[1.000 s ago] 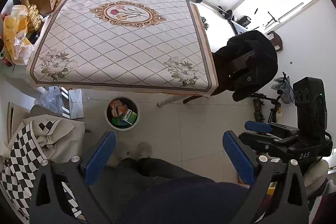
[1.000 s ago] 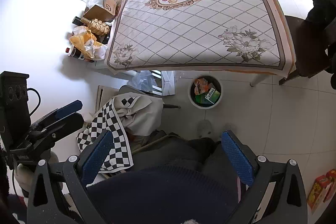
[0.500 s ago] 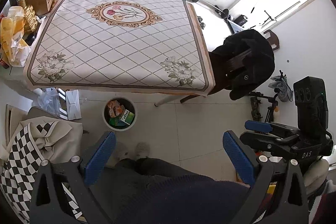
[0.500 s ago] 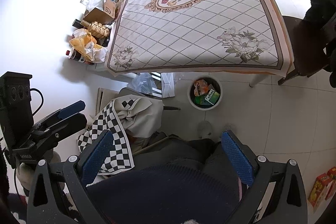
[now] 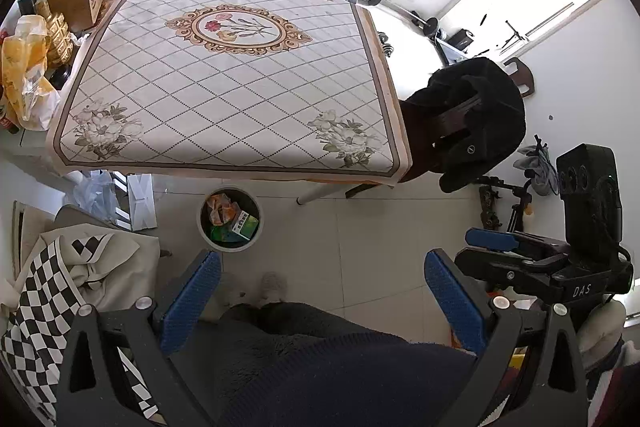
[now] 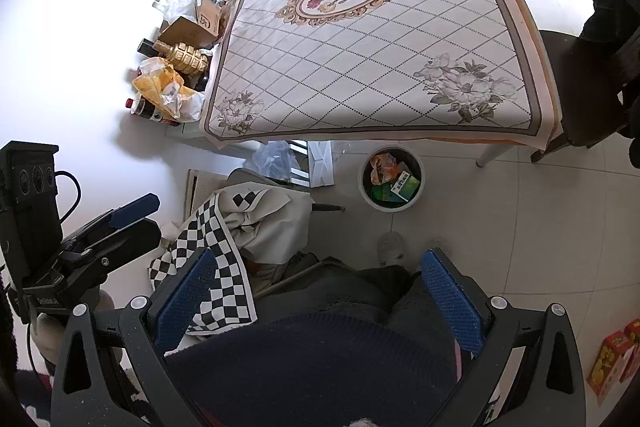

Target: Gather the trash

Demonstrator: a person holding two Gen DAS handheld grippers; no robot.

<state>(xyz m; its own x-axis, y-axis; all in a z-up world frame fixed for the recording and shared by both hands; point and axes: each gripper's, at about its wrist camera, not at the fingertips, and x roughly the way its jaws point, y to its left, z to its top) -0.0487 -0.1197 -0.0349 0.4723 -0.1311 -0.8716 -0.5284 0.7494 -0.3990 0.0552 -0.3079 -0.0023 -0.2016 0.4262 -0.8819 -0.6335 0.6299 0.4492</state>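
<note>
A round white trash bin (image 5: 230, 219) (image 6: 392, 179) stands on the tiled floor under the near edge of the table. Inside it lie an orange wrapper (image 5: 219, 207) (image 6: 380, 165) and a green carton (image 5: 245, 225) (image 6: 406, 185). My left gripper (image 5: 320, 301) hangs open high above the floor, nothing between its blue pads. My right gripper (image 6: 316, 297) is open too and holds nothing. In the left wrist view the right gripper (image 5: 536, 259) shows at the right; in the right wrist view the left gripper (image 6: 100, 239) shows at the left.
A table with a patterned cloth (image 5: 236, 83) (image 6: 372, 51) fills the upper half. A chair draped with a black coat (image 5: 468, 123) stands at its right. A checkered cloth (image 5: 60, 291) (image 6: 240, 227) lies left of the bin. The person's legs and slippers (image 5: 272, 285) are below me.
Both cameras have drifted slightly, so the table and bin shift a little in view. Both grippers stay open and empty.
</note>
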